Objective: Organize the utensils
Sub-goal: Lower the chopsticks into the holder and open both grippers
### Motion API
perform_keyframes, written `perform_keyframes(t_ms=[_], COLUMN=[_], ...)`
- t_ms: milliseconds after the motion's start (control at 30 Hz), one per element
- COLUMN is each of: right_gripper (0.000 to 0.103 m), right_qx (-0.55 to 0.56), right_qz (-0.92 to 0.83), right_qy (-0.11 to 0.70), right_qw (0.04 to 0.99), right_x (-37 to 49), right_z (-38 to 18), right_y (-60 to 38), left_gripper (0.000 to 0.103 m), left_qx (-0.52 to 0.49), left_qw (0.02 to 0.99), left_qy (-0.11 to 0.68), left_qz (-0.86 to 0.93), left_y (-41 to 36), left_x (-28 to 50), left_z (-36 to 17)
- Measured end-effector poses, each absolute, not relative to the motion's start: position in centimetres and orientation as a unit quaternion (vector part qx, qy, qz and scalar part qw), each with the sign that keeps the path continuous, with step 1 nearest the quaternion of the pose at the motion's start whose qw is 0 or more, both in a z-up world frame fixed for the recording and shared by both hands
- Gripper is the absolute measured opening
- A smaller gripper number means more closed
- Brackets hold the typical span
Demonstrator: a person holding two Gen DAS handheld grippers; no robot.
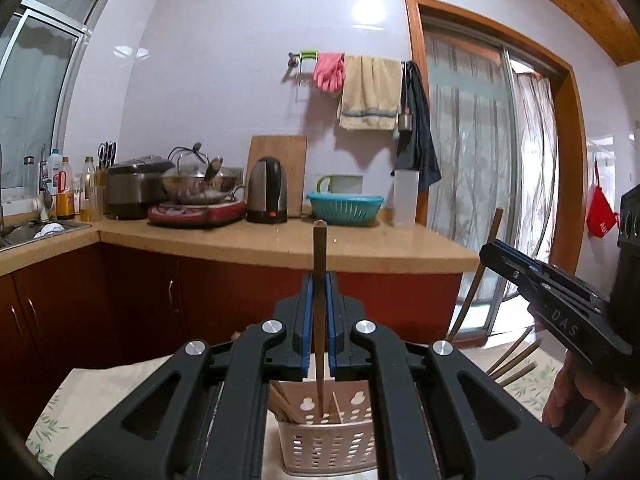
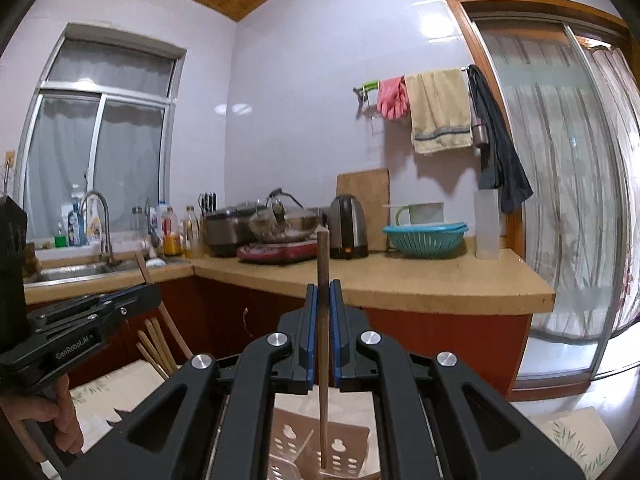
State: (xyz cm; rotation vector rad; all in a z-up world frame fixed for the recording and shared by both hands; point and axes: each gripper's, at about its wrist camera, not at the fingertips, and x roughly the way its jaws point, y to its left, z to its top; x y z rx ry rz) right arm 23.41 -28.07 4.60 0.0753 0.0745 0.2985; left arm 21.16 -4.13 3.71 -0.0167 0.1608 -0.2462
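chopstick [image 1: 319,300] upright in left claw [image 1: 319,280], second chopstick [image 2: 322,320] gripped by right claw [image 2: 323,292], both above slotted holder [image 1: 328,440]

A brown wooden chopstick [image 1: 319,312] stands upright, its lower tip down inside a pale perforated plastic holder [image 1: 328,446]. A second chopstick [image 2: 323,344] is upright too, its tip in the holder [image 2: 320,454]. More chopsticks [image 1: 282,402] lean in the holder's left compartment.
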Motion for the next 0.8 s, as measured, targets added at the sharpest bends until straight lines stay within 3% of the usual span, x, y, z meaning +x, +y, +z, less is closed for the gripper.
perform_keyframes(t_ms=[367, 467, 533, 600, 667, 800], right_gripper=[0.007, 0.007, 0.008, 0.014, 0.027, 0.035], right_qx=[0.03, 0.028, 0.026, 0.025, 0.025, 0.023], right_qz=[0.141, 0.141, 0.14, 0.138, 0.137, 0.137], right_qy=[0.09, 0.094, 0.097, 0.098, 0.097, 0.095], right_qw=[0.986, 0.985, 0.985, 0.985, 0.985, 0.986], right_x=[24.4, 24.3, 24.4, 24.2, 24.1, 23.7], right_z=[1.8, 2.0, 2.0, 2.1, 2.1, 2.3], right_y=[-27.6, -27.6, -27.5, -27.4, -27.4, -27.3], left_gripper=[0.007, 0.011, 0.023, 0.03, 0.032, 0.05], left_qx=[-0.004, -0.003, -0.001, 0.001, 0.004, 0.008], left_qw=[0.983, 0.982, 0.982, 0.983, 0.983, 0.984], left_qy=[0.132, 0.136, 0.137, 0.135, 0.134, 0.129], left_qz=[-0.131, -0.128, -0.127, -0.125, -0.124, -0.12], left_y=[-4.5, -4.6, -4.6, -4.6, -4.7, -4.7], left_x=[22.8, 22.6, 22.4, 22.1, 21.9, 21.6], left_z=[0.8, 0.6, 0.6, 0.6, 0.7, 1.0])
